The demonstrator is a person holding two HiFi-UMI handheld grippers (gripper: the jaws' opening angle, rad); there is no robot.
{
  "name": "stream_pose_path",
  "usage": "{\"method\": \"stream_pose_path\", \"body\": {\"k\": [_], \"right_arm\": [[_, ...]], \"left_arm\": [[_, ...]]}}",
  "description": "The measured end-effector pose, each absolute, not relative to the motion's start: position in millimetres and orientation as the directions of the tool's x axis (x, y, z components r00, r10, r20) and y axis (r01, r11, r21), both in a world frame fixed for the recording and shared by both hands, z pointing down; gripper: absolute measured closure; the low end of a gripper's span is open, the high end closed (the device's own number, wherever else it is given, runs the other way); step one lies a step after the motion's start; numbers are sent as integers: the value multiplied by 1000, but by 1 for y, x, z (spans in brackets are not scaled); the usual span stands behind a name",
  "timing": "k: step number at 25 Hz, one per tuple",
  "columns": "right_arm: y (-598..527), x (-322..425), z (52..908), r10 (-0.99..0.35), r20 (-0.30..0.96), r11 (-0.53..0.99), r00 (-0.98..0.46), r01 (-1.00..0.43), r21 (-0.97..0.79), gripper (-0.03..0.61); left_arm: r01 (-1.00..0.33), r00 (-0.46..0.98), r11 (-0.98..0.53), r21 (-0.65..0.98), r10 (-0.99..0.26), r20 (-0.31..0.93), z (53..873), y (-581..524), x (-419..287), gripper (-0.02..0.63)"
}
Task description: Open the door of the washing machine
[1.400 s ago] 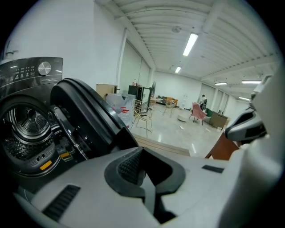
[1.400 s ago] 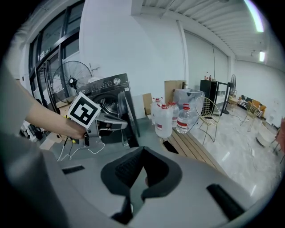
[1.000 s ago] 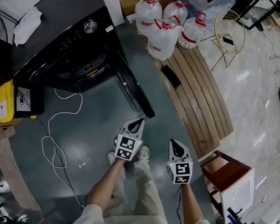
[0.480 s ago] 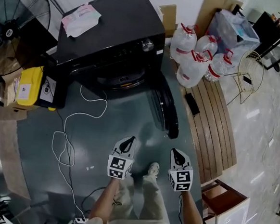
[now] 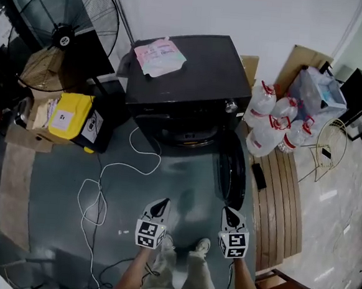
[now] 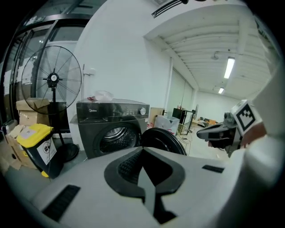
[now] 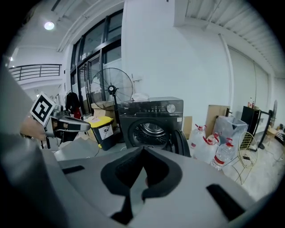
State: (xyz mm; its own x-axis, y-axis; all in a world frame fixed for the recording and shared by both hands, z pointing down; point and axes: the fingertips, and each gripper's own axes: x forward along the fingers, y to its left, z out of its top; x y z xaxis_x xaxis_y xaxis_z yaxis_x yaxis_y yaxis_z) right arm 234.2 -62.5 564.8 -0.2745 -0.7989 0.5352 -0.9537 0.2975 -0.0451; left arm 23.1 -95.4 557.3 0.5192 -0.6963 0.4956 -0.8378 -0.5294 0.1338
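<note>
fan (image 5: 62, 35): far left by the wall; base hidden behind boxes in the head view.
yellow bin (image 5: 68, 116): just beside the machine's left flank; label too small to read.
cable (image 5: 99, 190): white, loops over the floor; lower end runs off the bottom edge.
left gripper (image 5: 162, 203): jaws clenched, nothing between them; over the floor, well apart from the machine; forearm cut off at the bottom.
washing machine (image 5: 186, 79): black, against the wall; pinkish item (image 5: 158, 57) on top, cloth or packet unclear; drum mouth exposed, inside dark.
door (image 5: 231, 176): swung open, right of the drum; edge-on from the head view, glass hard to make out.
right gripper (image 5: 227, 212): jaws clenched, empty; near the door, not touching it.
water bottles (image 5: 273, 126): cluster right of the machine, partly overlapping.
</note>
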Motion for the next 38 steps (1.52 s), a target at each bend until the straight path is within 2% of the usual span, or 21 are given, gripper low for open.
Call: {"method": "stream_pose_path", "body": {"k": [7, 18, 38], "right_arm": [[-71, 200, 504, -823, 483, 331, -298, -943, -18, 580], [-35, 188, 429, -854, 427, 340, -297, -940, 26, 580], [11, 199, 392, -894, 367, 291, -255, -956, 46, 580]], "left_arm": [[-861, 488, -496, 112, -745, 455, 498, -94, -19, 606], [-887, 450, -454, 89, -801, 394, 424, -62, -45, 607], [-888, 446, -457, 51, -826, 344, 384, -19, -58, 606]]}}
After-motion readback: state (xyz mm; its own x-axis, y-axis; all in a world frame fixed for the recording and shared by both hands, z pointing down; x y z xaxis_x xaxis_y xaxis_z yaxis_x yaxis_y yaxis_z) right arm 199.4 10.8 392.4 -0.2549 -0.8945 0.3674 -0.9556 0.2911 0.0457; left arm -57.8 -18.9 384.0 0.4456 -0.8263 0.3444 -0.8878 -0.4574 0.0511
